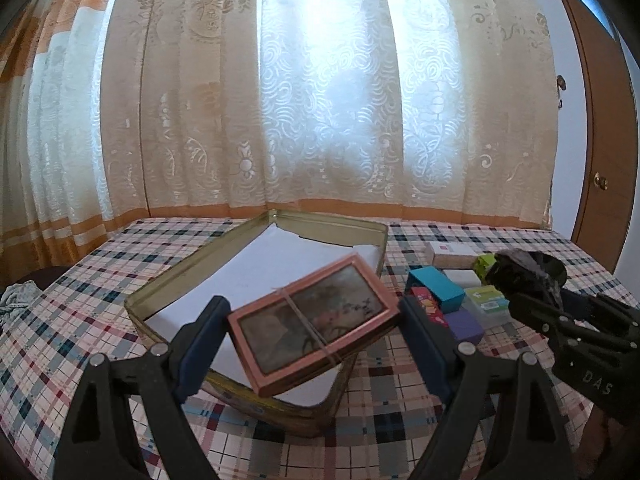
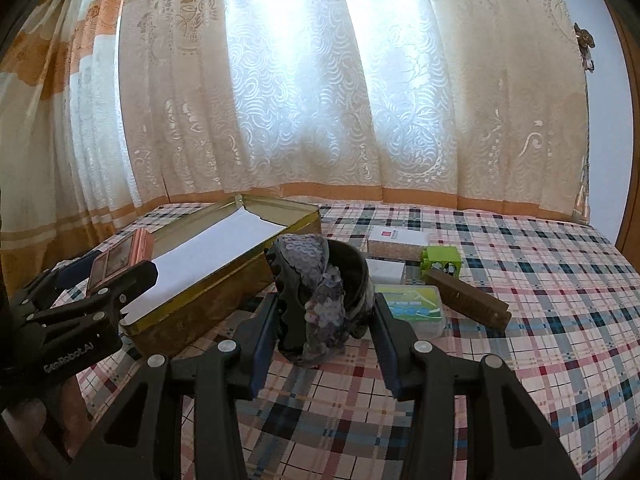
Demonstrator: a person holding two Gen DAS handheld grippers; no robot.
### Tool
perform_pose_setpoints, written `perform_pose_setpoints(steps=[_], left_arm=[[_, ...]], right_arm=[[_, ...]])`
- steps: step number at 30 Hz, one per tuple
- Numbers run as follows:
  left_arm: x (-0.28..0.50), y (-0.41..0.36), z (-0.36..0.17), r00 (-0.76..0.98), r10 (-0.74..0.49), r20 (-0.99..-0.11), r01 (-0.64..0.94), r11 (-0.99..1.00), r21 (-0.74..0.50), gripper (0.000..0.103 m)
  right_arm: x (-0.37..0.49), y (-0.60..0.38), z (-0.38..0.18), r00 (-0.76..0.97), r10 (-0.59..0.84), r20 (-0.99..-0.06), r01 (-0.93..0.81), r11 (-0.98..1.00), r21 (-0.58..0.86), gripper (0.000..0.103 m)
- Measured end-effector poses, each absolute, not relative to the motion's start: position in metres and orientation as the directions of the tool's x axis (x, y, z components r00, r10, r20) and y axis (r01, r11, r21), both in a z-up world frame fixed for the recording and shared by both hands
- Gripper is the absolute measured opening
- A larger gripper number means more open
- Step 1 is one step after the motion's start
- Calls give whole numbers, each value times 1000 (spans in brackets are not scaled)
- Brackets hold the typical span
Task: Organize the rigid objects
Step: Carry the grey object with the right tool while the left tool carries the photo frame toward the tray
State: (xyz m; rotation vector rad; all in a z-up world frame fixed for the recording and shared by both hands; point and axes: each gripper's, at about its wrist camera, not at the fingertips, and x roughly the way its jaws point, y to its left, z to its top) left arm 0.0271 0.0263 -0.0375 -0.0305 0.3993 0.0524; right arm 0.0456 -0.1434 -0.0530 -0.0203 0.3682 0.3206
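My left gripper [image 1: 316, 328] is shut on a flat pink-framed box [image 1: 312, 320] bound with a rubber band, held tilted over the near end of an open gold tin [image 1: 160, 288] lined with white paper. The tin [image 2: 224, 296] and the pink box [image 2: 120, 260] also show in the right wrist view at the left. My right gripper [image 2: 324, 316] is shut on a dark round container [image 2: 320, 300] with sequined fabric, held above the checked tablecloth right of the tin. That container [image 1: 520, 272] shows in the left wrist view at the right.
Small boxes lie right of the tin: a teal box [image 1: 436, 284], a purple box [image 1: 464, 324], a red box [image 1: 430, 306], a green block [image 2: 442, 262], a clear case [image 2: 412, 308], a brown bar [image 2: 466, 298], a white-topped box [image 2: 400, 240]. Curtains hang behind the table.
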Motion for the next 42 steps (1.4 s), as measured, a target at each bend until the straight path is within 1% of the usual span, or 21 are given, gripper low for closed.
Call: perform_pose_setpoints(steps=[10, 21, 25, 36, 42], left_arm=[[29, 39, -38, 916, 71, -394, -88, 996, -23, 86], [36, 47, -40, 899, 98, -426, -111, 994, -5, 86], [38, 54, -42, 891, 99, -442, -122, 992, -22, 86], [40, 67, -43, 887, 92, -452, -130, 990, -53, 86], [40, 73, -43, 889, 104, -446, -142, 989, -51, 86]], right_arm=[[48, -131, -53, 870, 330, -365, -343, 939, 31, 47], [51, -114, -55, 851, 355, -387, -375, 927, 26, 47], [51, -106, -56, 845, 361, -394, -387, 922, 14, 47], [54, -89, -58, 829, 378, -413, -417, 909, -6, 47], [55, -85, -58, 827, 382, -412, -421, 907, -6, 48]])
